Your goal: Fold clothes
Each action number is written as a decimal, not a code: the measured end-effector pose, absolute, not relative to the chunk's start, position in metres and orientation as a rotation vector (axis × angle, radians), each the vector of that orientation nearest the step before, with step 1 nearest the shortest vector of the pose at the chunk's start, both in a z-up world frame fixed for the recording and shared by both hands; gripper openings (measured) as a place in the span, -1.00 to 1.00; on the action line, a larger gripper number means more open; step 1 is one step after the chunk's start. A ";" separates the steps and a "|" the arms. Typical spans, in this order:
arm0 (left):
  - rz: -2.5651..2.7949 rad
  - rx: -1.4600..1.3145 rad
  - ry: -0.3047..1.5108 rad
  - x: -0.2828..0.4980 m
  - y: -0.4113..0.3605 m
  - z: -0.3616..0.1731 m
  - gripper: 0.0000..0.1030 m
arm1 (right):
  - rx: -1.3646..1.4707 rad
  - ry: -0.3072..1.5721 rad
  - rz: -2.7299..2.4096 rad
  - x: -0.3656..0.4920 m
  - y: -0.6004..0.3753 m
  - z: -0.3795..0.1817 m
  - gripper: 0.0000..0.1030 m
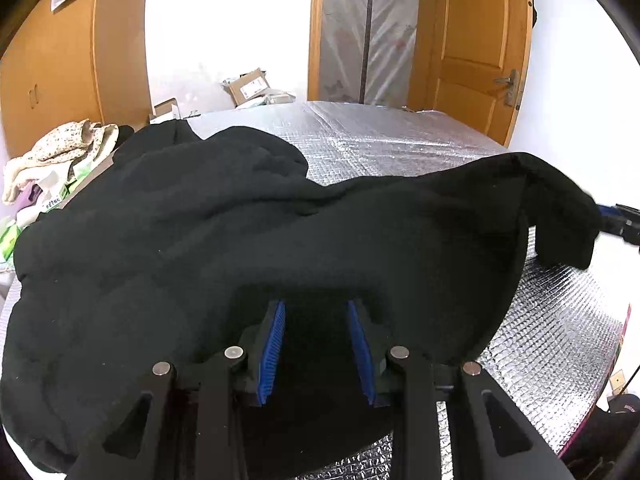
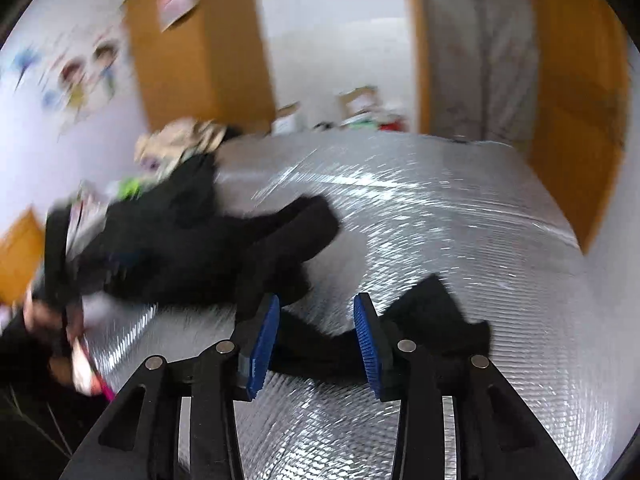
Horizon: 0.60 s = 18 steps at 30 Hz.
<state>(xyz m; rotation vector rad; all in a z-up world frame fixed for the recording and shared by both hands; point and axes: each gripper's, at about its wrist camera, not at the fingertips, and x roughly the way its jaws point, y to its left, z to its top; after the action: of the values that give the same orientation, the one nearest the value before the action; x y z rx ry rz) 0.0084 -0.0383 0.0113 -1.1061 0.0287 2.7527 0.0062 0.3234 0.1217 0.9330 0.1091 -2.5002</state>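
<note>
A black garment (image 1: pixel 240 220) lies rumpled over most of a silver foil mat (image 1: pixel 400 140). In the left wrist view my left gripper (image 1: pixel 316 304) hovers over its near edge with the blue pads (image 1: pixel 274 344) wide apart. Black cloth lies between and over the tips, but the pads do not squeeze it. One sleeve (image 1: pixel 560 216) reaches right toward my right gripper (image 1: pixel 624 220) at the frame's edge. The right wrist view is blurred. There my right gripper (image 2: pixel 317 299) stands open, and a sleeve end (image 2: pixel 440 320) lies on the mat (image 2: pixel 440 220) just beyond its pads, which are not pressing it.
A heap of pale floral clothes (image 1: pixel 60 148) and packets sits at the mat's far left. Cardboard boxes (image 1: pixel 248 84) stand behind the mat, with a wooden door (image 1: pixel 472 40) and a wardrobe (image 1: pixel 52 60) beyond. A blurred hand (image 2: pixel 44 320) shows at lower left in the right wrist view.
</note>
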 end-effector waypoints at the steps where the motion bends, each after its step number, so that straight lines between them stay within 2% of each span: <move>1: 2.750 -1.109 0.026 0.008 -0.038 0.011 -0.35 | 0.952 0.147 -2.493 0.004 0.317 0.117 -0.22; 4: 2.747 -1.114 0.012 0.009 -0.039 0.009 -0.35 | 0.987 0.144 -2.474 -0.006 0.310 0.111 -0.26; 6: 2.743 -1.115 -0.010 0.009 -0.042 0.009 -0.35 | 0.954 0.128 -2.461 -0.008 0.308 0.115 -0.44; 11: 2.735 -1.121 -0.033 0.006 -0.044 0.007 -0.35 | 0.914 0.069 -2.509 -0.009 0.319 0.128 -0.43; 18: 2.736 -1.125 -0.034 0.006 -0.042 0.007 -0.35 | 0.919 0.211 -2.388 0.022 0.318 0.130 -0.35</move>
<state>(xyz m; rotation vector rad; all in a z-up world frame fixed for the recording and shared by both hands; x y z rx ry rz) 0.0056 -0.0422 0.0066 -1.1249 -0.0341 2.7358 0.0217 0.3176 0.1302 0.9187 0.2111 -2.3876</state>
